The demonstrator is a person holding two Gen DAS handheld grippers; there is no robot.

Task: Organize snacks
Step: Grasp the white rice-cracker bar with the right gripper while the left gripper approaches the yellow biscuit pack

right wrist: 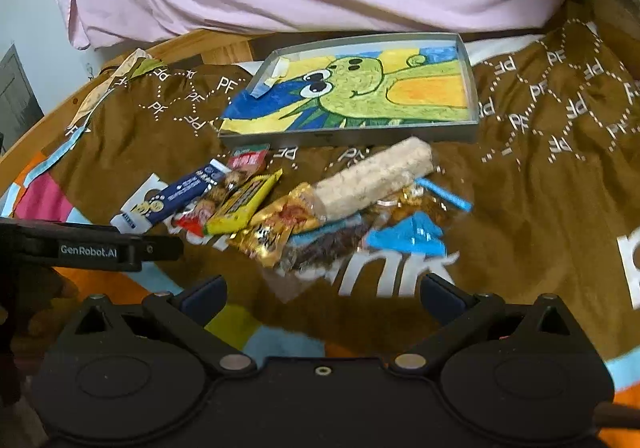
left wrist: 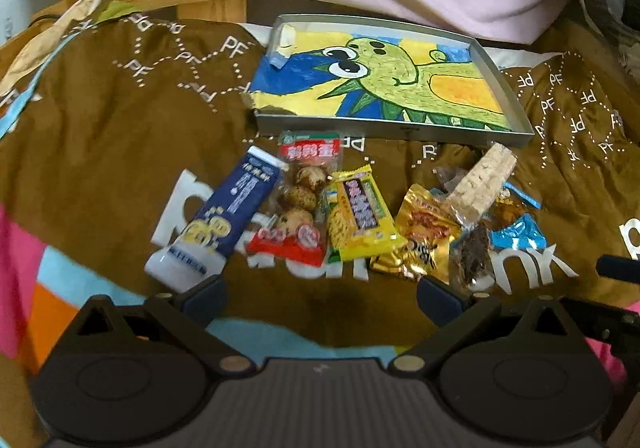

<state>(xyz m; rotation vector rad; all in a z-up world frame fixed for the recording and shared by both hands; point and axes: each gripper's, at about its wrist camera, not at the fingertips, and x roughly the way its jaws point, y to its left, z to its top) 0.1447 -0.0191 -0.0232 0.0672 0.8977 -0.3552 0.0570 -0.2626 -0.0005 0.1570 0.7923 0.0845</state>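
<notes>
Both our grippers, left (left wrist: 320, 294) and right (right wrist: 322, 294), hold their fingers spread wide, gripping nothing. Crinkly foil snack packets (left wrist: 356, 220) lie jumbled on brown printed cloth (left wrist: 120, 136), just before a shallow rectangular metal tray (left wrist: 384, 130).

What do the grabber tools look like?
Both are chunky black plastic. Each has two big round discs at the bottom, slanted black arms with small silver rivets, and dark blue pads on the fingers. The left gripper has a grey ribbed panel in the middle; the right gripper has a plain black one. Seen from the side, the left gripper carries white "GenRobot.AI" lettering.
</notes>
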